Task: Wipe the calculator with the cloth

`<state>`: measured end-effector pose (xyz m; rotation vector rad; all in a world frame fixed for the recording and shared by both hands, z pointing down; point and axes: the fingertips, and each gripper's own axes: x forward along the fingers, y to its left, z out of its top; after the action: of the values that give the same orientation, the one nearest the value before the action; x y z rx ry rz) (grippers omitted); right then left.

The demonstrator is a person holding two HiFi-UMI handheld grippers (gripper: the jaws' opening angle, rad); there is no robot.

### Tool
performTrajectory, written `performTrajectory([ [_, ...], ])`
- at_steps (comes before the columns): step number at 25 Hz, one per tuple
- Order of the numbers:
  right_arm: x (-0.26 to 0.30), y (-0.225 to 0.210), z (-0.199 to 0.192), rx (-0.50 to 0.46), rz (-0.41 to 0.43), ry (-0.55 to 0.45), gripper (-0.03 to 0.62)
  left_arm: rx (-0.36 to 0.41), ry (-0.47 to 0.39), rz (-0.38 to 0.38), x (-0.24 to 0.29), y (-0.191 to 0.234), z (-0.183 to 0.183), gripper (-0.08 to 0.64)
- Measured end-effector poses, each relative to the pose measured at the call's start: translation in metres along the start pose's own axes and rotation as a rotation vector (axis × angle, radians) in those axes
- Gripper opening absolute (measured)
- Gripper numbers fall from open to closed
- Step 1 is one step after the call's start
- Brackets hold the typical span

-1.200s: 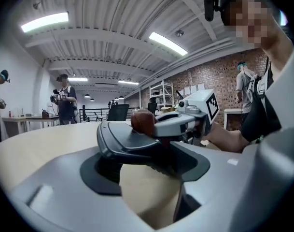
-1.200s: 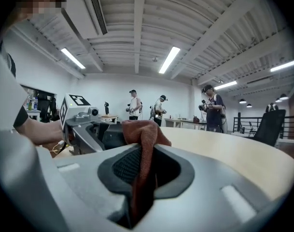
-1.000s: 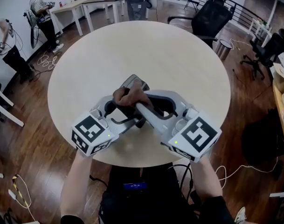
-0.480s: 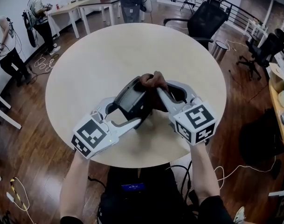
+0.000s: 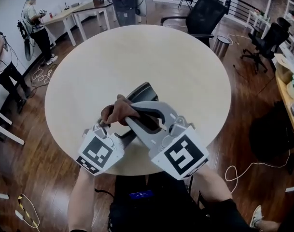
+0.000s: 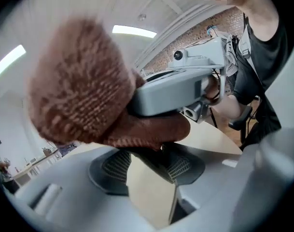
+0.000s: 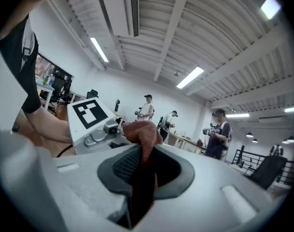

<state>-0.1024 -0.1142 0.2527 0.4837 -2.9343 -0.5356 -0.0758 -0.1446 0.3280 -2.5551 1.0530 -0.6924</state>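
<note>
**Cloth over the calculator, both grippers working at the near side of the table**

Quick count: two grippers, one cloth, one calculator, one round table (image 5: pixel 137 52).

The right gripper (image 7: pixel 146 170) is clamped hard on the brown cloth (image 5: pixel 119 111). A fold is pinched between its pads and the rest bunches out past the tips.

The left gripper (image 6: pixel 149 172) has just been closing its jaws. The dark calculator (image 5: pixel 145 94) is between them, its body spanning the gap from pad to pad, so that reads as a grip.

All of this sits over the near part of the table, straight in front of the person. The cloth covers the calculator's near half.

The calculator's long axis runs away from the person, with its far end aimed at the table's middle.

The calculator's near end is buried under the cloth and the right gripper's jaw. Its keys and display can't be made out, and I can't tell whether it rests on the table or is lifted clear. In the left gripper view the cloth is a big blurred mass.

Beyond the table stand three people:
- a person (image 5: pixel 3 52) at the left edge
- a second person (image 5: pixel 33 14) further back
- a third person (image 5: pixel 123 1) at the top, cut off by the frame

A black office chair (image 5: pixel 202 14) and a second chair (image 5: pixel 271 36) stand at the far right.
</note>
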Motion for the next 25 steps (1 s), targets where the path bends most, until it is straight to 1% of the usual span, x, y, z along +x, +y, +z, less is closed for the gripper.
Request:
performTrajectory([
  [2,-0.003,-0.017,-0.004,0.065,-0.054,-0.018,0.049,0.032,0.007,-0.001,-0.003,-0.002,-0.001,0.199],
  [3,-0.006,-0.028,-0.009,0.097,-0.083,-0.009,0.049,0.045,0.009,-0.003,-0.005,-0.003,-0.001,0.196],
  [6,-0.031,-0.078,-0.035,0.118,-0.189,0.056,0.049,0.053,0.021,-0.004,-0.001,-0.005,0.004,0.192],
  [9,-0.057,-0.128,-0.07,0.2,-0.328,0.133,0.049,0.052,0.031,0.0,0.006,-0.007,0.008,0.182],
  [10,-0.062,-0.135,-0.076,0.23,-0.362,0.143,0.049,0.055,0.034,0.001,0.005,-0.008,0.007,0.164],
  [11,-0.065,-0.134,-0.074,0.249,-0.375,0.133,0.049,0.054,0.036,0.001,0.004,-0.007,0.004,0.158],
  [12,-0.065,-0.125,-0.063,0.253,-0.362,0.102,0.049,0.048,0.03,-0.001,0.002,-0.007,0.003,0.158],
  [13,-0.061,-0.111,-0.047,0.245,-0.329,0.062,0.049,0.041,0.02,-0.004,0.0,-0.006,0.004,0.158],
  [14,-0.056,-0.093,-0.028,0.227,-0.282,0.022,0.049,0.035,0.012,-0.005,-0.001,-0.005,0.004,0.158],
  [16,-0.039,-0.048,0.006,0.183,-0.157,-0.041,0.049,0.029,0.005,-0.004,-0.005,-0.003,0.003,0.158],
  [18,-0.016,-0.004,0.024,0.143,-0.028,-0.046,0.049,0.028,-0.001,0.002,-0.009,0.0,0.0,0.158],
  [19,-0.006,0.011,0.026,0.12,0.012,-0.025,0.049,0.028,-0.005,0.007,-0.009,0.001,0.0,0.158],
  [20,0.001,0.019,0.024,0.091,0.028,-0.006,0.049,0.029,-0.009,0.013,-0.009,0.001,0.001,0.156],
  [22,0.005,0.016,0.018,0.036,0.006,0.002,0.049,0.03,-0.017,0.02,-0.006,-0.002,0.004,0.156],
  [23,0.002,0.007,0.016,0.03,-0.014,-0.012,0.049,0.031,-0.022,0.019,-0.004,-0.004,0.006,0.155],
  [25,-0.008,-0.013,0.011,0.075,-0.051,-0.044,0.049,0.037,-0.031,0.015,-0.001,-0.009,0.009,0.155],
])
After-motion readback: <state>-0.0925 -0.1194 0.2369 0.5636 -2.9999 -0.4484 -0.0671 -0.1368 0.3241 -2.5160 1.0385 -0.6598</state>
